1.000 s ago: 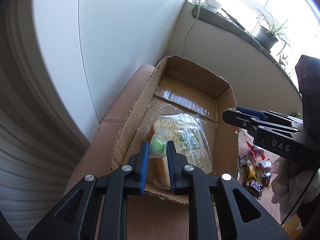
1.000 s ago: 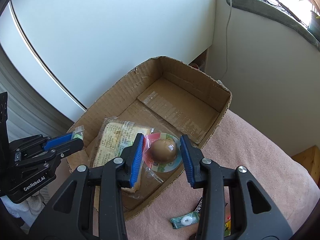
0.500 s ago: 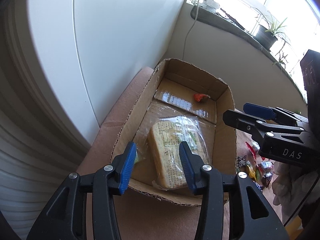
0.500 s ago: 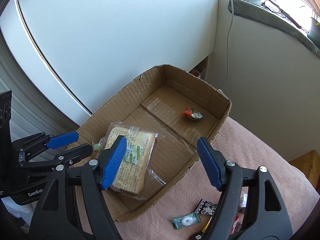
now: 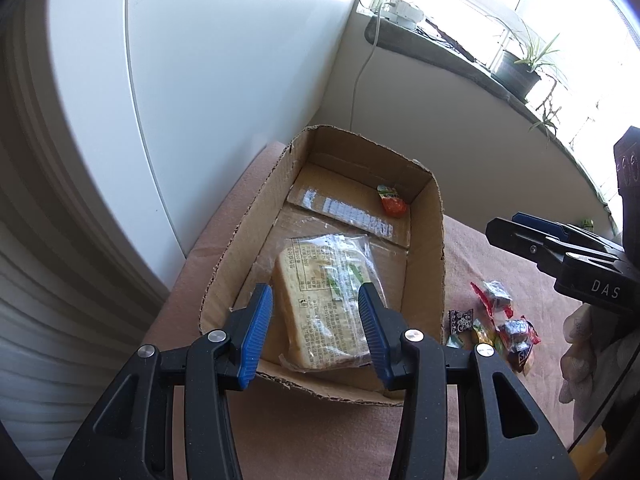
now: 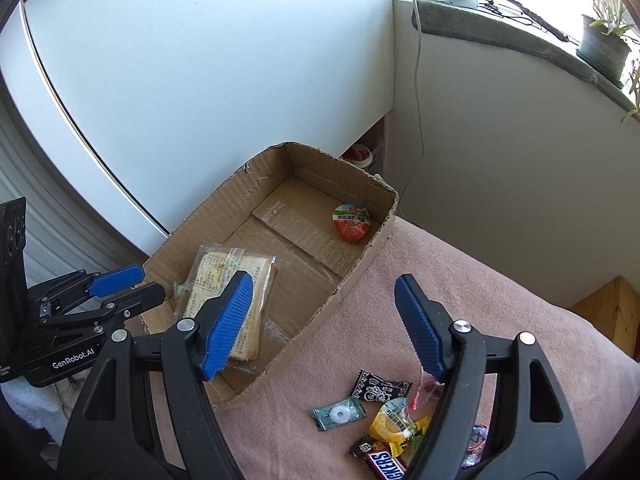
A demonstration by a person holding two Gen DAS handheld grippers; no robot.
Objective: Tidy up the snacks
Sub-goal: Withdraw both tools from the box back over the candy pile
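Both grippers have let go since a second ago: the jelly cup (image 6: 351, 222) the right gripper (image 6: 324, 324) carried now lies in the far corner of the cardboard box (image 6: 362, 264), and that gripper has drawn back, its fingers spread wide and empty above the pink cloth (image 6: 460, 280). With its blue pads spread, the left gripper (image 5: 316, 330) hovers empty over the box's near end, above the wrapped cracker pack (image 5: 324, 304) lying flat inside. A small green packet (image 6: 181, 290) sits beside the pack. Loose candies (image 6: 380, 420) remain on the cloth outside the box.
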